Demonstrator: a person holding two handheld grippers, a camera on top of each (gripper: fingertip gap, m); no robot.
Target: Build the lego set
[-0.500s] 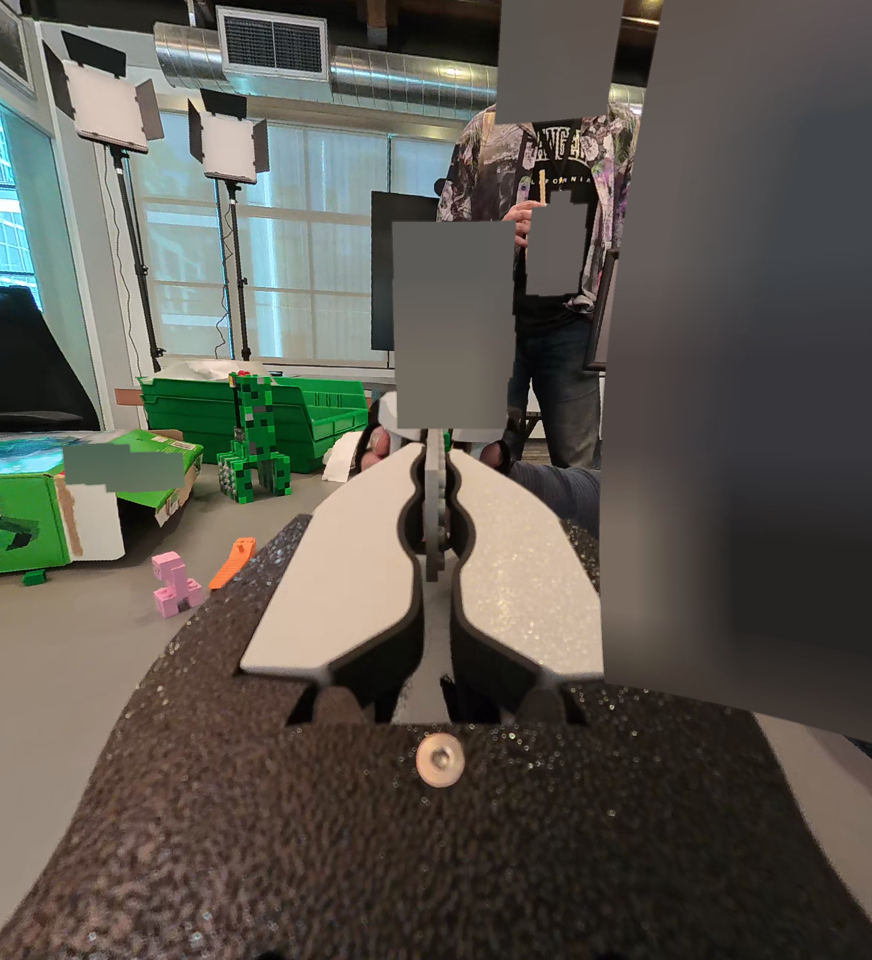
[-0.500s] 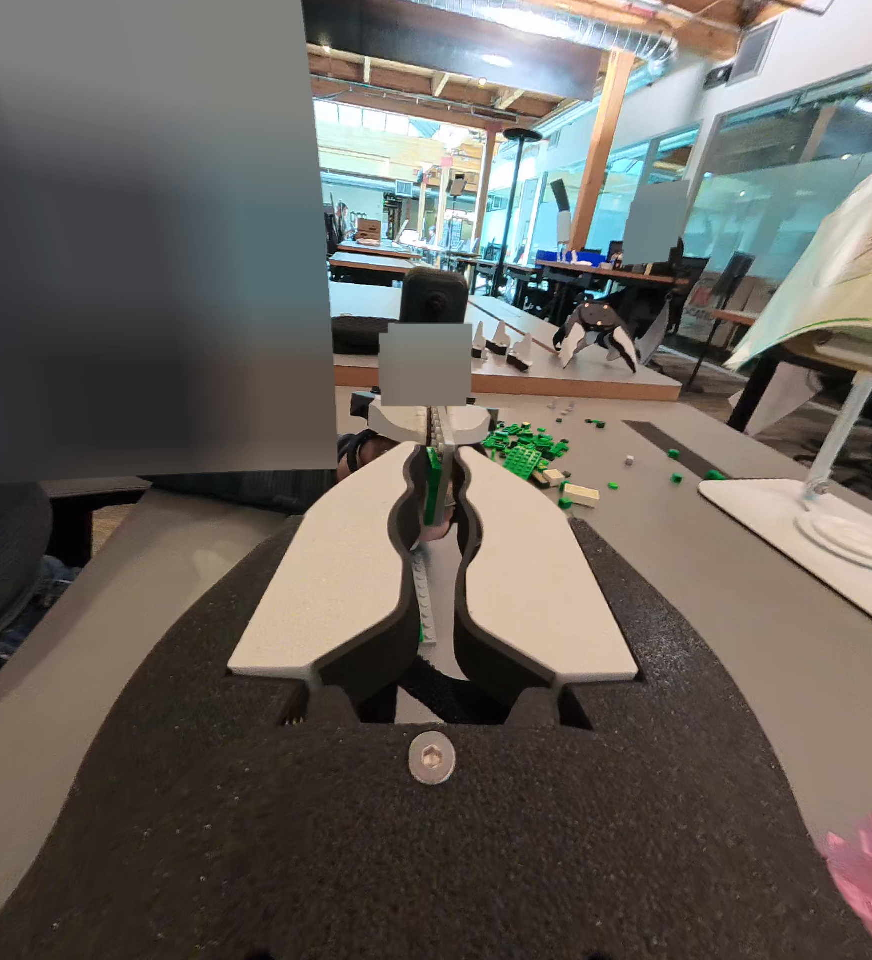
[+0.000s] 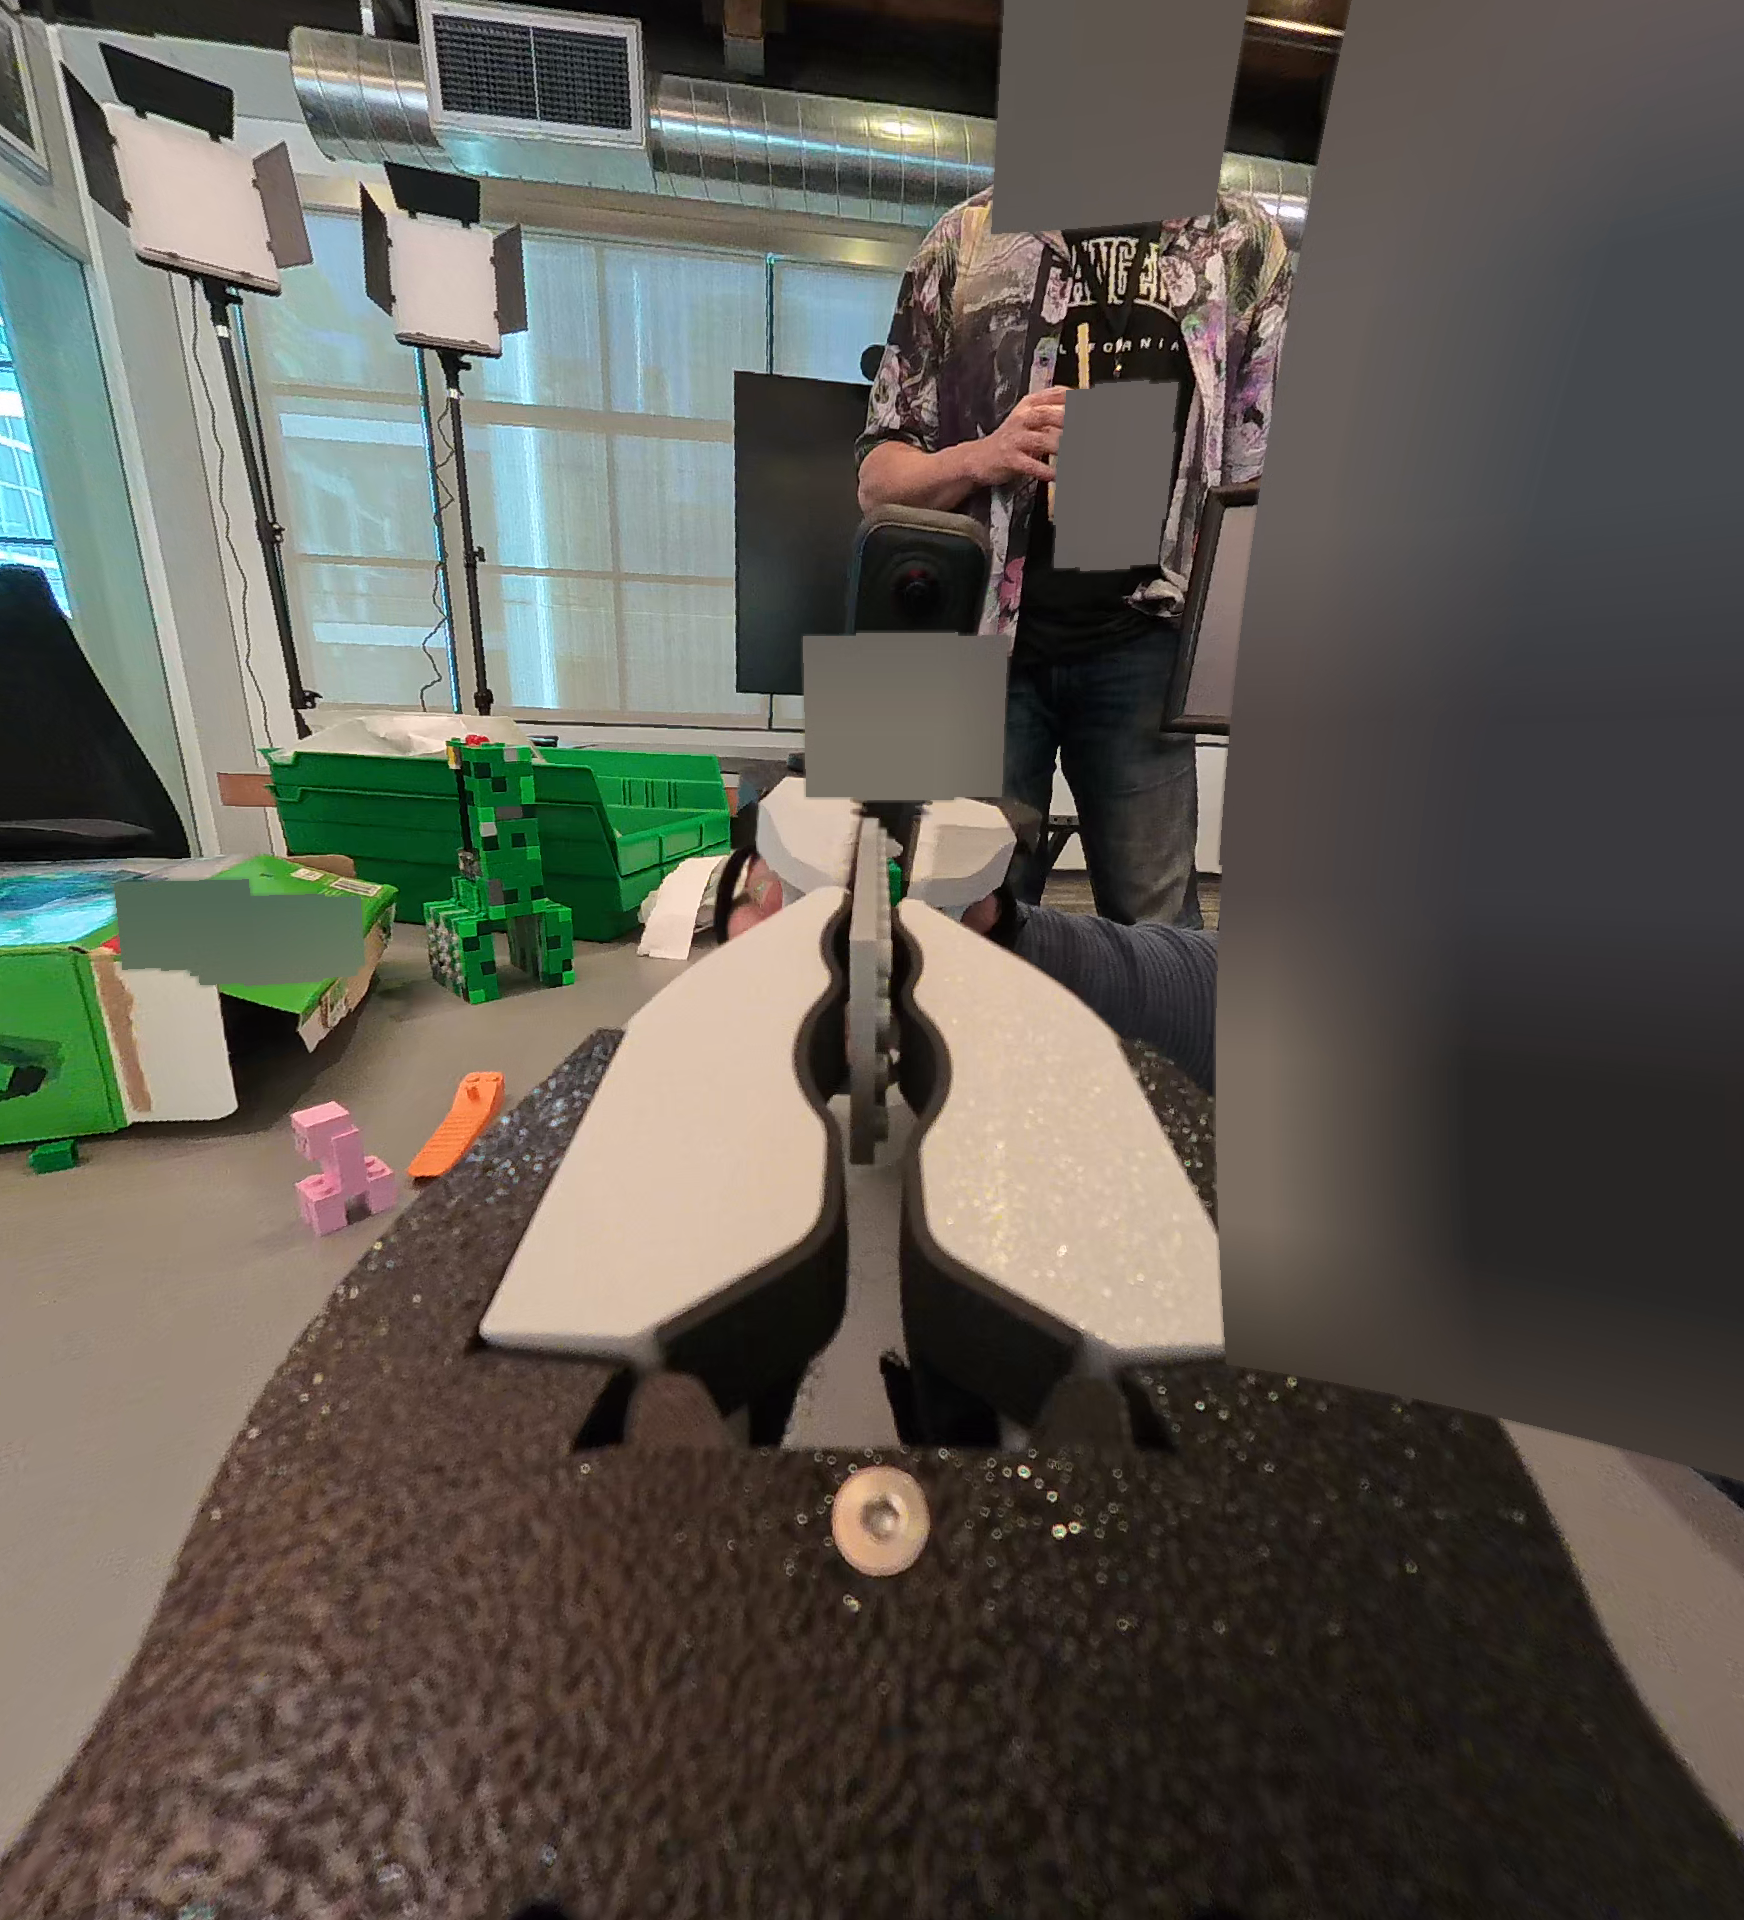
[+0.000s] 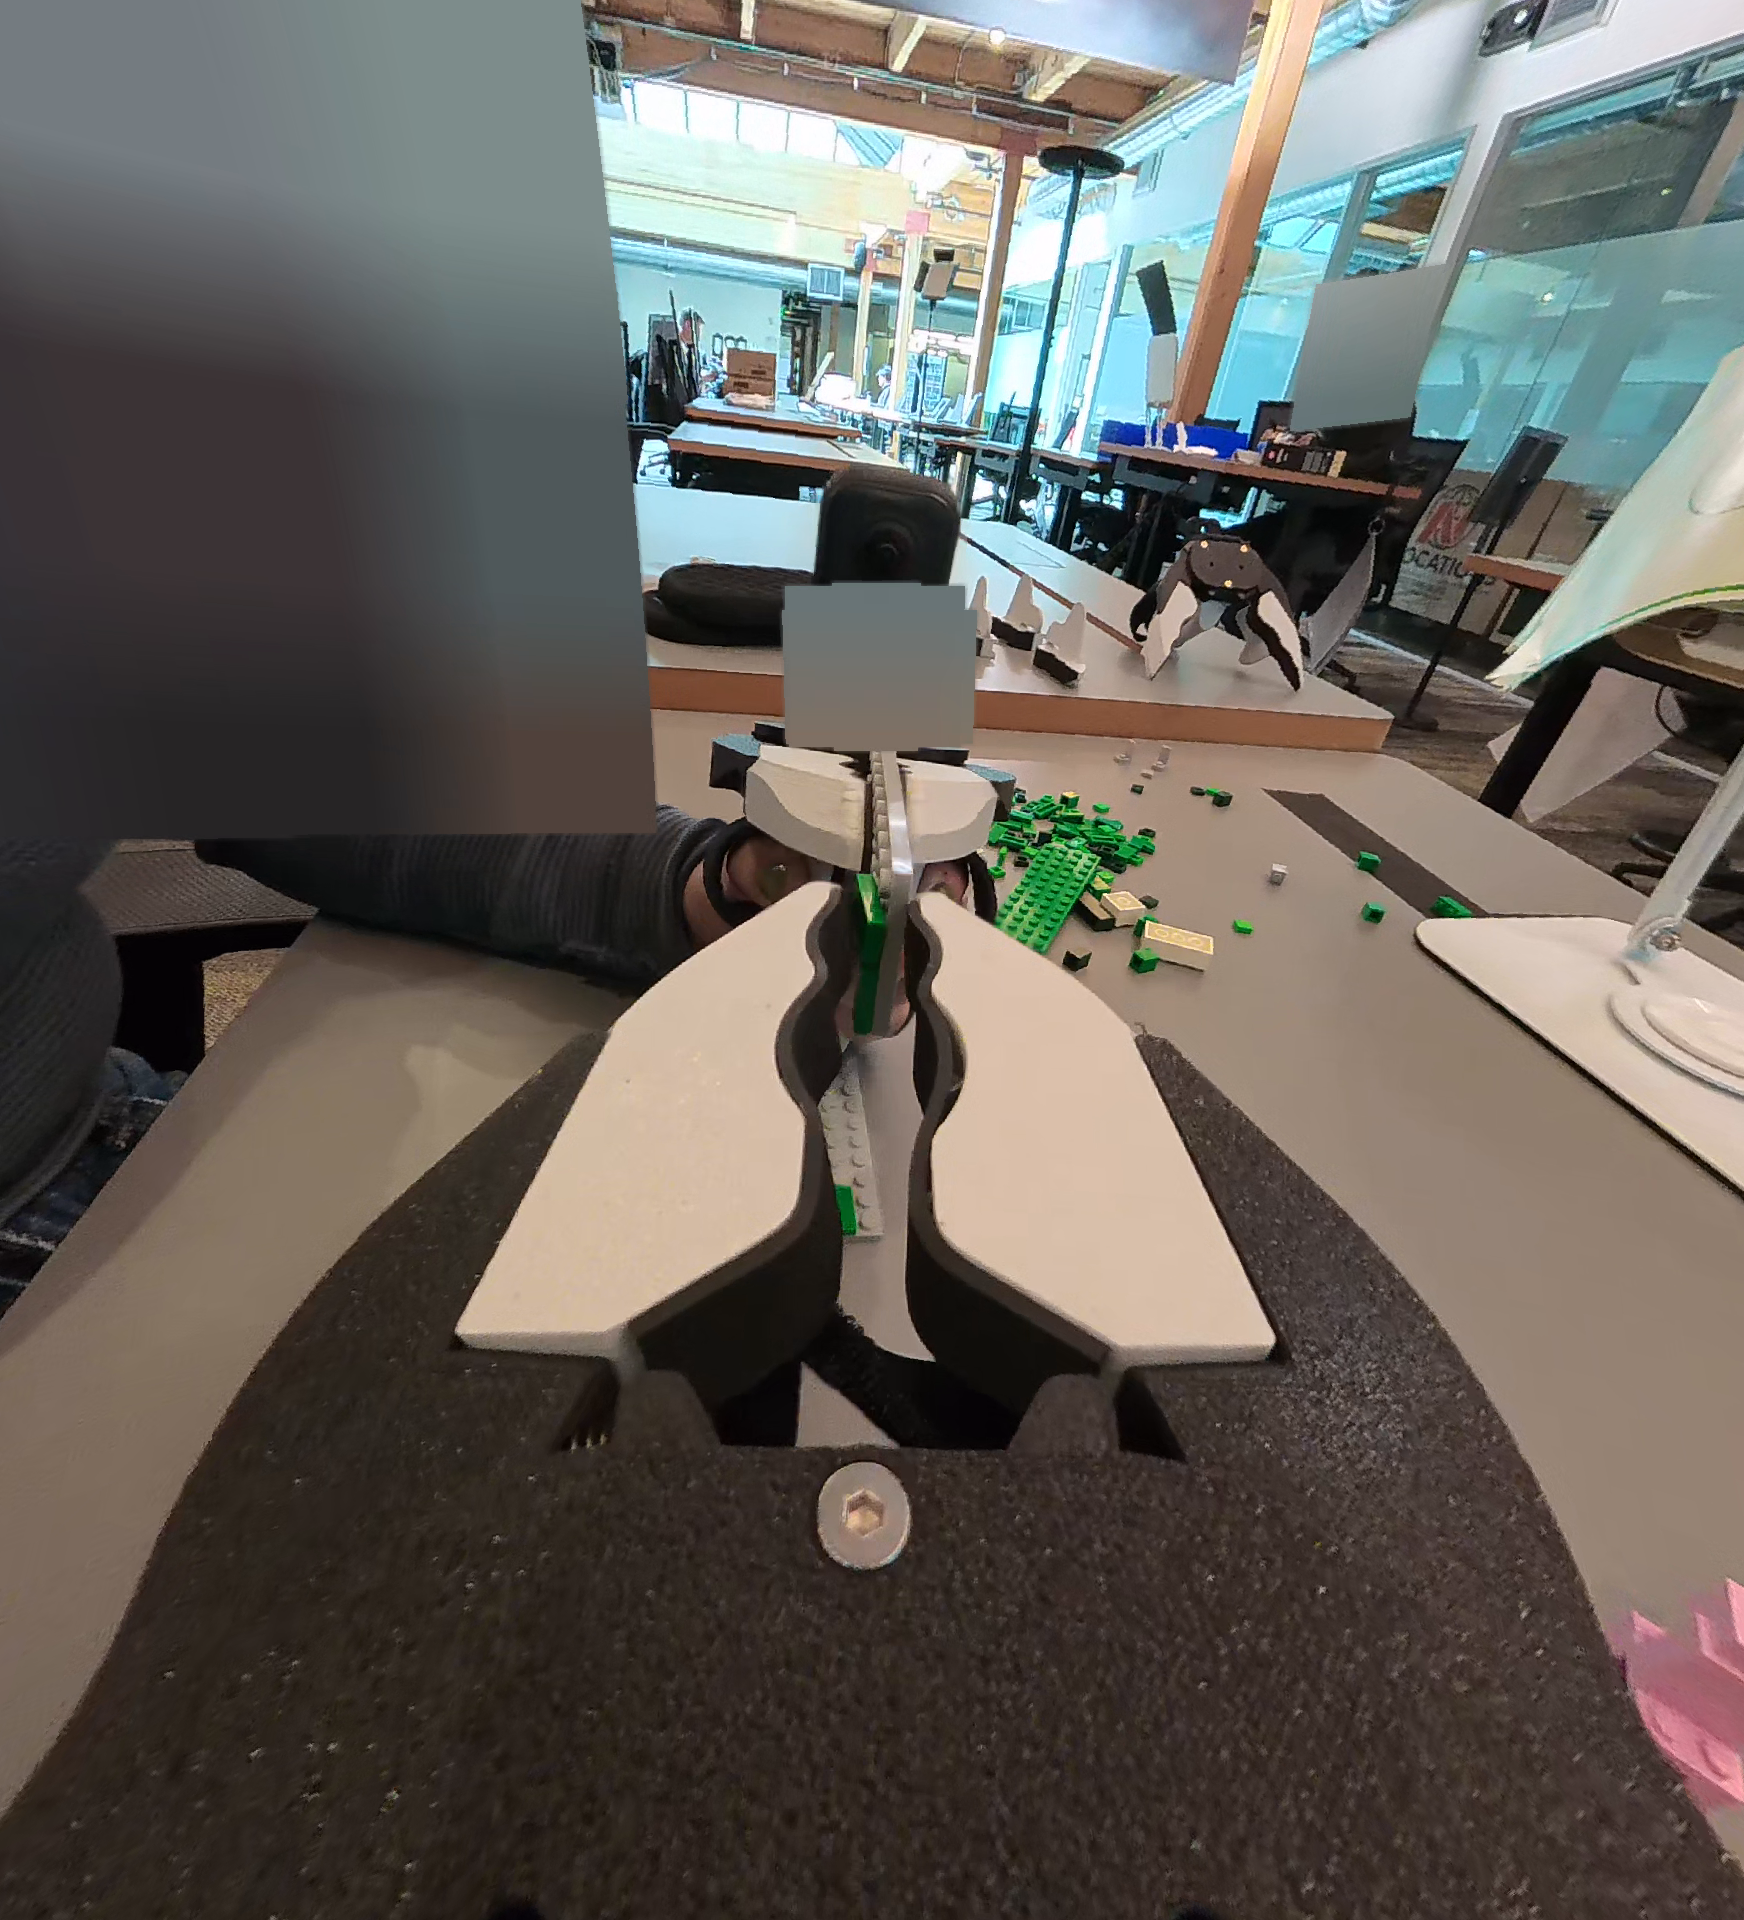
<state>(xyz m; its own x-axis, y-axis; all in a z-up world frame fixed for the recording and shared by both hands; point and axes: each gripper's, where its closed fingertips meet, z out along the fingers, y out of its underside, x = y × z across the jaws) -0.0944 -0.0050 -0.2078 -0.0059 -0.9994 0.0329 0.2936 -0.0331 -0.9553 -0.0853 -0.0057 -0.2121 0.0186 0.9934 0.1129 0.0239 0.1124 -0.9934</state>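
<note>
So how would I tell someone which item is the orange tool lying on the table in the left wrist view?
Start at the green box on the left of the grey table. To its right stands a small pink brick figure, and beside that lies the orange tool, a flat wedge-shaped strip. It is the only orange thing there, and it lies flat, while the green brick figure behind stands upright.

Right gripper [image 4: 873,914] fingers [image 4: 1034,1101] clamp a grey plate [image 4: 889,883] edge-on, facing the left gripper [image 4: 873,805].
</note>
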